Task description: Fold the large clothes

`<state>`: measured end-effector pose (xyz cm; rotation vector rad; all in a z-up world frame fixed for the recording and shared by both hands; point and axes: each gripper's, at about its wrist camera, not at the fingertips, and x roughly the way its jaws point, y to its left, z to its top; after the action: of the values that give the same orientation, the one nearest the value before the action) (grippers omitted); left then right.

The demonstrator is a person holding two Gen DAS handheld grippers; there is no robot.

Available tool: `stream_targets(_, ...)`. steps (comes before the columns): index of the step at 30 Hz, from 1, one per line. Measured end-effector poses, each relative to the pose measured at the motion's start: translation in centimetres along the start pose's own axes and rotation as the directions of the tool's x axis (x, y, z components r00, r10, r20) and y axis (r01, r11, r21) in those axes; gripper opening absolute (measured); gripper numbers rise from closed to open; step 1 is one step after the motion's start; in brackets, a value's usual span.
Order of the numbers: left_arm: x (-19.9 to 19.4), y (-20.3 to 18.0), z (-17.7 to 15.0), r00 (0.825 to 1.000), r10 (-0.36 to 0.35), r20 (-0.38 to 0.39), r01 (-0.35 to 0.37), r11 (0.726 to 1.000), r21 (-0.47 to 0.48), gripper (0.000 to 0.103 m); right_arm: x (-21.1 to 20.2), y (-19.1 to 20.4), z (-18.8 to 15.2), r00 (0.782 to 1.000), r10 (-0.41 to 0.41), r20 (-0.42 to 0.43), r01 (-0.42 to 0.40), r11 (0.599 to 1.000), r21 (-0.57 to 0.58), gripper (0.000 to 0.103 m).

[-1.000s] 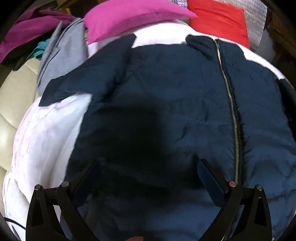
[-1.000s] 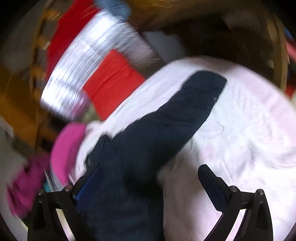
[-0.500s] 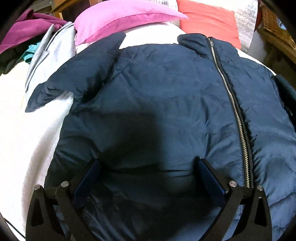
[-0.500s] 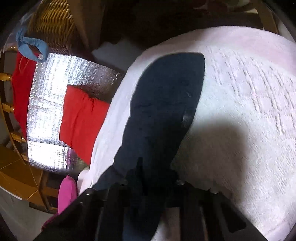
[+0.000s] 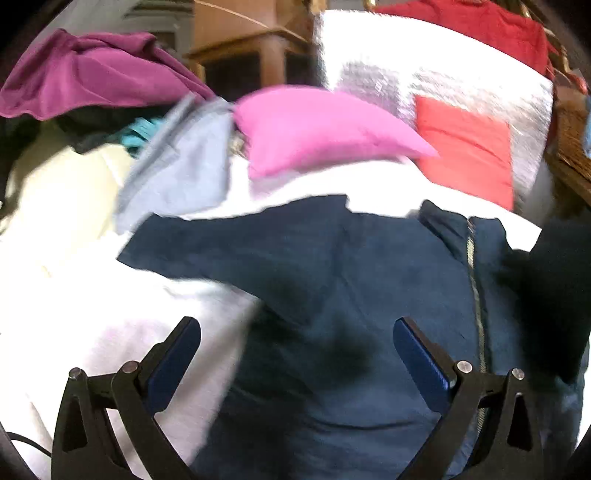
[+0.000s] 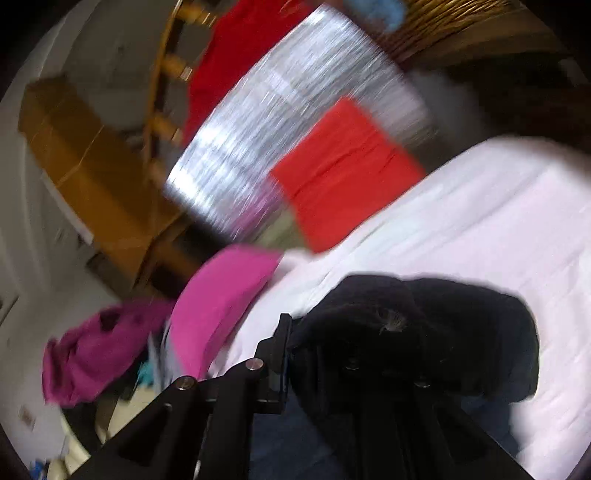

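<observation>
A navy zip-up jacket (image 5: 351,280) lies front up on a white textured cover (image 5: 110,314), its left sleeve (image 5: 207,247) stretched out to the left. My left gripper (image 5: 295,343) is open and empty, hovering over the jacket's lower left part. My right gripper (image 6: 317,354) is shut on the jacket's right sleeve (image 6: 424,332), which bunches dark over its fingers, lifted above the cover (image 6: 498,221). The sleeve shows as a dark mass at the right edge of the left wrist view (image 5: 554,295).
A pink pillow (image 5: 321,129), a grey garment (image 5: 184,170) and a purple garment (image 5: 92,74) lie beyond the jacket. A red cushion (image 5: 469,147) leans on a silver foil panel (image 5: 424,74). A wicker basket (image 6: 443,22) and wooden furniture (image 6: 92,166) stand behind.
My right gripper closed on the right sleeve and lifted it up and leftward. My left gripper pulled back and tilted up, staying open.
</observation>
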<state>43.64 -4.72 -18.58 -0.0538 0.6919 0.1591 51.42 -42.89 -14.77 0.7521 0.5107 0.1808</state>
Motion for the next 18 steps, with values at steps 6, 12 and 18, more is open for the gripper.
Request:
stream_targets(6, 1.4, 1.9, 0.4, 1.0, -0.018, -0.018, 0.017, 0.998, -0.054, 0.103, 8.1, 2.2, -9.4, 0.973, 0.031, -0.228, -0.006, 0.994, 0.107, 0.033)
stream_targets(12, 1.1, 0.5, 0.3, 0.995, -0.093, 0.02, 0.093, 0.996, 0.005, 0.103, 7.8, 1.1, -12.3, 0.938, 0.126, -0.323, -0.04, 0.965, 0.26, 0.077)
stream_targets(18, -0.3, -3.2, 0.2, 0.964, -0.264, 0.008, 0.264, 0.964, 0.041, 0.103, -1.2, -2.3, -8.0, 0.987, 0.124, -0.099, -0.094, 0.959, 0.267, 0.079)
